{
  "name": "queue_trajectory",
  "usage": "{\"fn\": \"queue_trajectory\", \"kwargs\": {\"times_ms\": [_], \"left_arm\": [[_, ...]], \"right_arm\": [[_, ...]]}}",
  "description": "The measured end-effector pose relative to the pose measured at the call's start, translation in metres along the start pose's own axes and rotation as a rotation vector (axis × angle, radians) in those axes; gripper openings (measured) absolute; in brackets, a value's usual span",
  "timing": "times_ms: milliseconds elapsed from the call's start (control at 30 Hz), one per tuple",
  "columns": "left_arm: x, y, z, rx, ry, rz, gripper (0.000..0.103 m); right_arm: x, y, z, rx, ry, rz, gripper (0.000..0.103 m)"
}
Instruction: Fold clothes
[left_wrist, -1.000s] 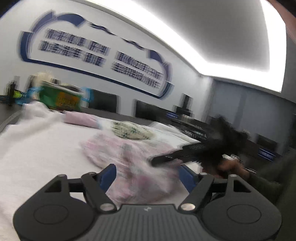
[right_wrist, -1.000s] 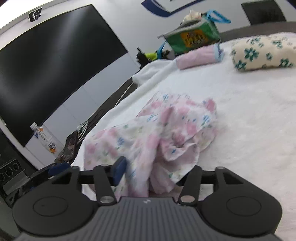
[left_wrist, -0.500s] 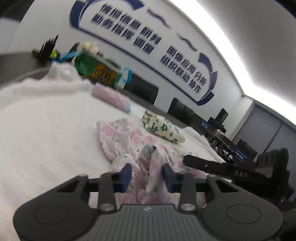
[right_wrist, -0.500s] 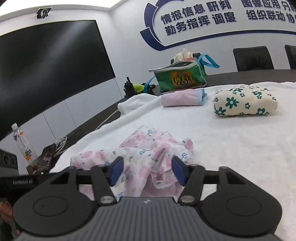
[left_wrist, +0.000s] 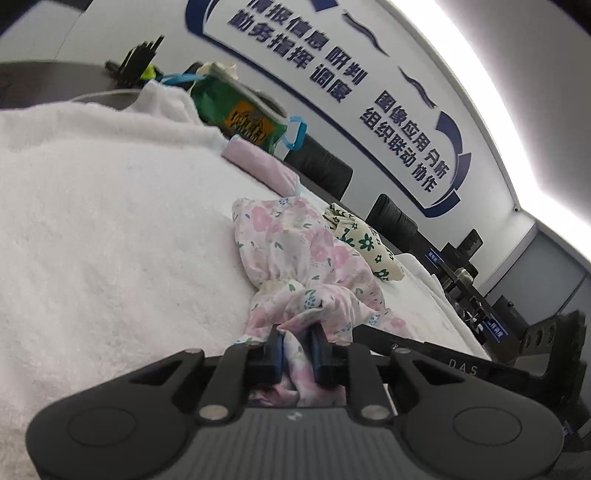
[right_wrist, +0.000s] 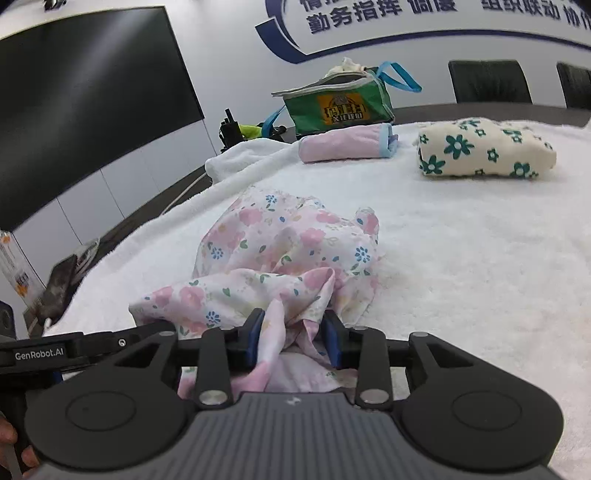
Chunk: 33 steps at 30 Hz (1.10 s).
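Left wrist view: the left gripper is nearly shut, jaws closing, pinching a fold of the floral garment. Right wrist view: the right gripper stands partly open, closing around bunched cloth. A white fluffy blanket covers the table; folded clothes and a green bag sit far. The crumpled pink garment lies near, centre.
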<state>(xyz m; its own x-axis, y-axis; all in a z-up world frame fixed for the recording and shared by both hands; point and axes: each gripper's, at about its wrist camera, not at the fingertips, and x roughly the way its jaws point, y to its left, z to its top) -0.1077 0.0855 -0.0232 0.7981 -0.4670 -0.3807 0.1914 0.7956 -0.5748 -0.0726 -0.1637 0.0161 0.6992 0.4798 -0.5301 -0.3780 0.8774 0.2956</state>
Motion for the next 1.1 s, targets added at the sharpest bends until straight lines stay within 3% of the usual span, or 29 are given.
{"fn": "queue_trajectory", "kwargs": {"times_ms": [1100], "left_arm": [[0.002, -0.0001, 0.0045, 0.032, 0.014, 0.0, 0.015]], "right_arm": [[0.0013, 0.0016, -0.0008, -0.018, -0.002, 0.007, 0.041]]}}
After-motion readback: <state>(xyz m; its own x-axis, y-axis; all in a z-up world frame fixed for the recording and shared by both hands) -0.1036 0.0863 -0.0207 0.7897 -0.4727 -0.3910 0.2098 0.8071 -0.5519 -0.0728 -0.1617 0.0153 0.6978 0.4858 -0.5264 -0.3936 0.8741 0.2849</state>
